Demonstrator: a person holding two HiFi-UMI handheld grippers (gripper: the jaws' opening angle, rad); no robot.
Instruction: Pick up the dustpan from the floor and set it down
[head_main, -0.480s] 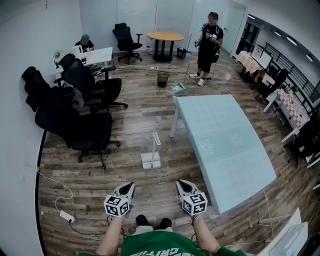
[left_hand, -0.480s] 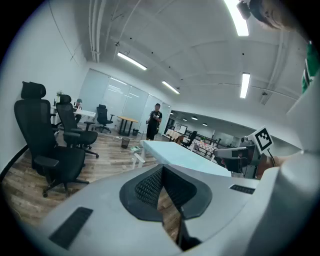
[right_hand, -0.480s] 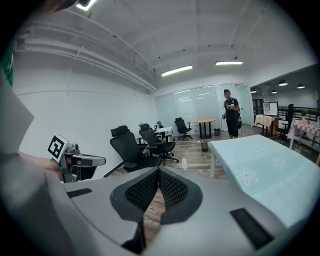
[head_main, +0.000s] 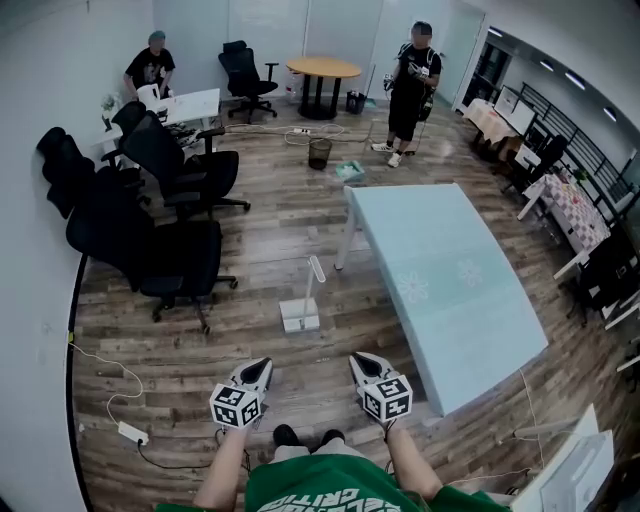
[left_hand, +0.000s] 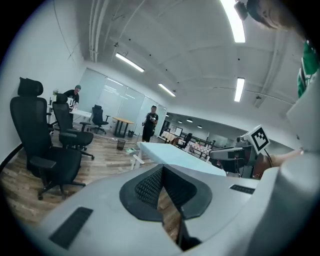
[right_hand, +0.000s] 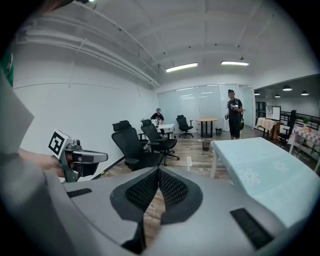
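I carry my left tongs (head_main: 262, 368) and right tongs (head_main: 360, 361) clamped together, empty, because the dustpan (head_main: 300, 316) stands well ahead.

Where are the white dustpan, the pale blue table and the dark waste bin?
White long-handled dustpan (head_main: 299, 318): head view, its pan at the bottom.
Pale blue rectangular table (head_main: 430, 240): head view, bare top.
Dark round waste bin (head_main: 319, 153): head view, its side.

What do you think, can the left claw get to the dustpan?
Probably yes, after a step forward: only bare floor lies between the left claw and the dustpan. The claw is shut, so it must open first.
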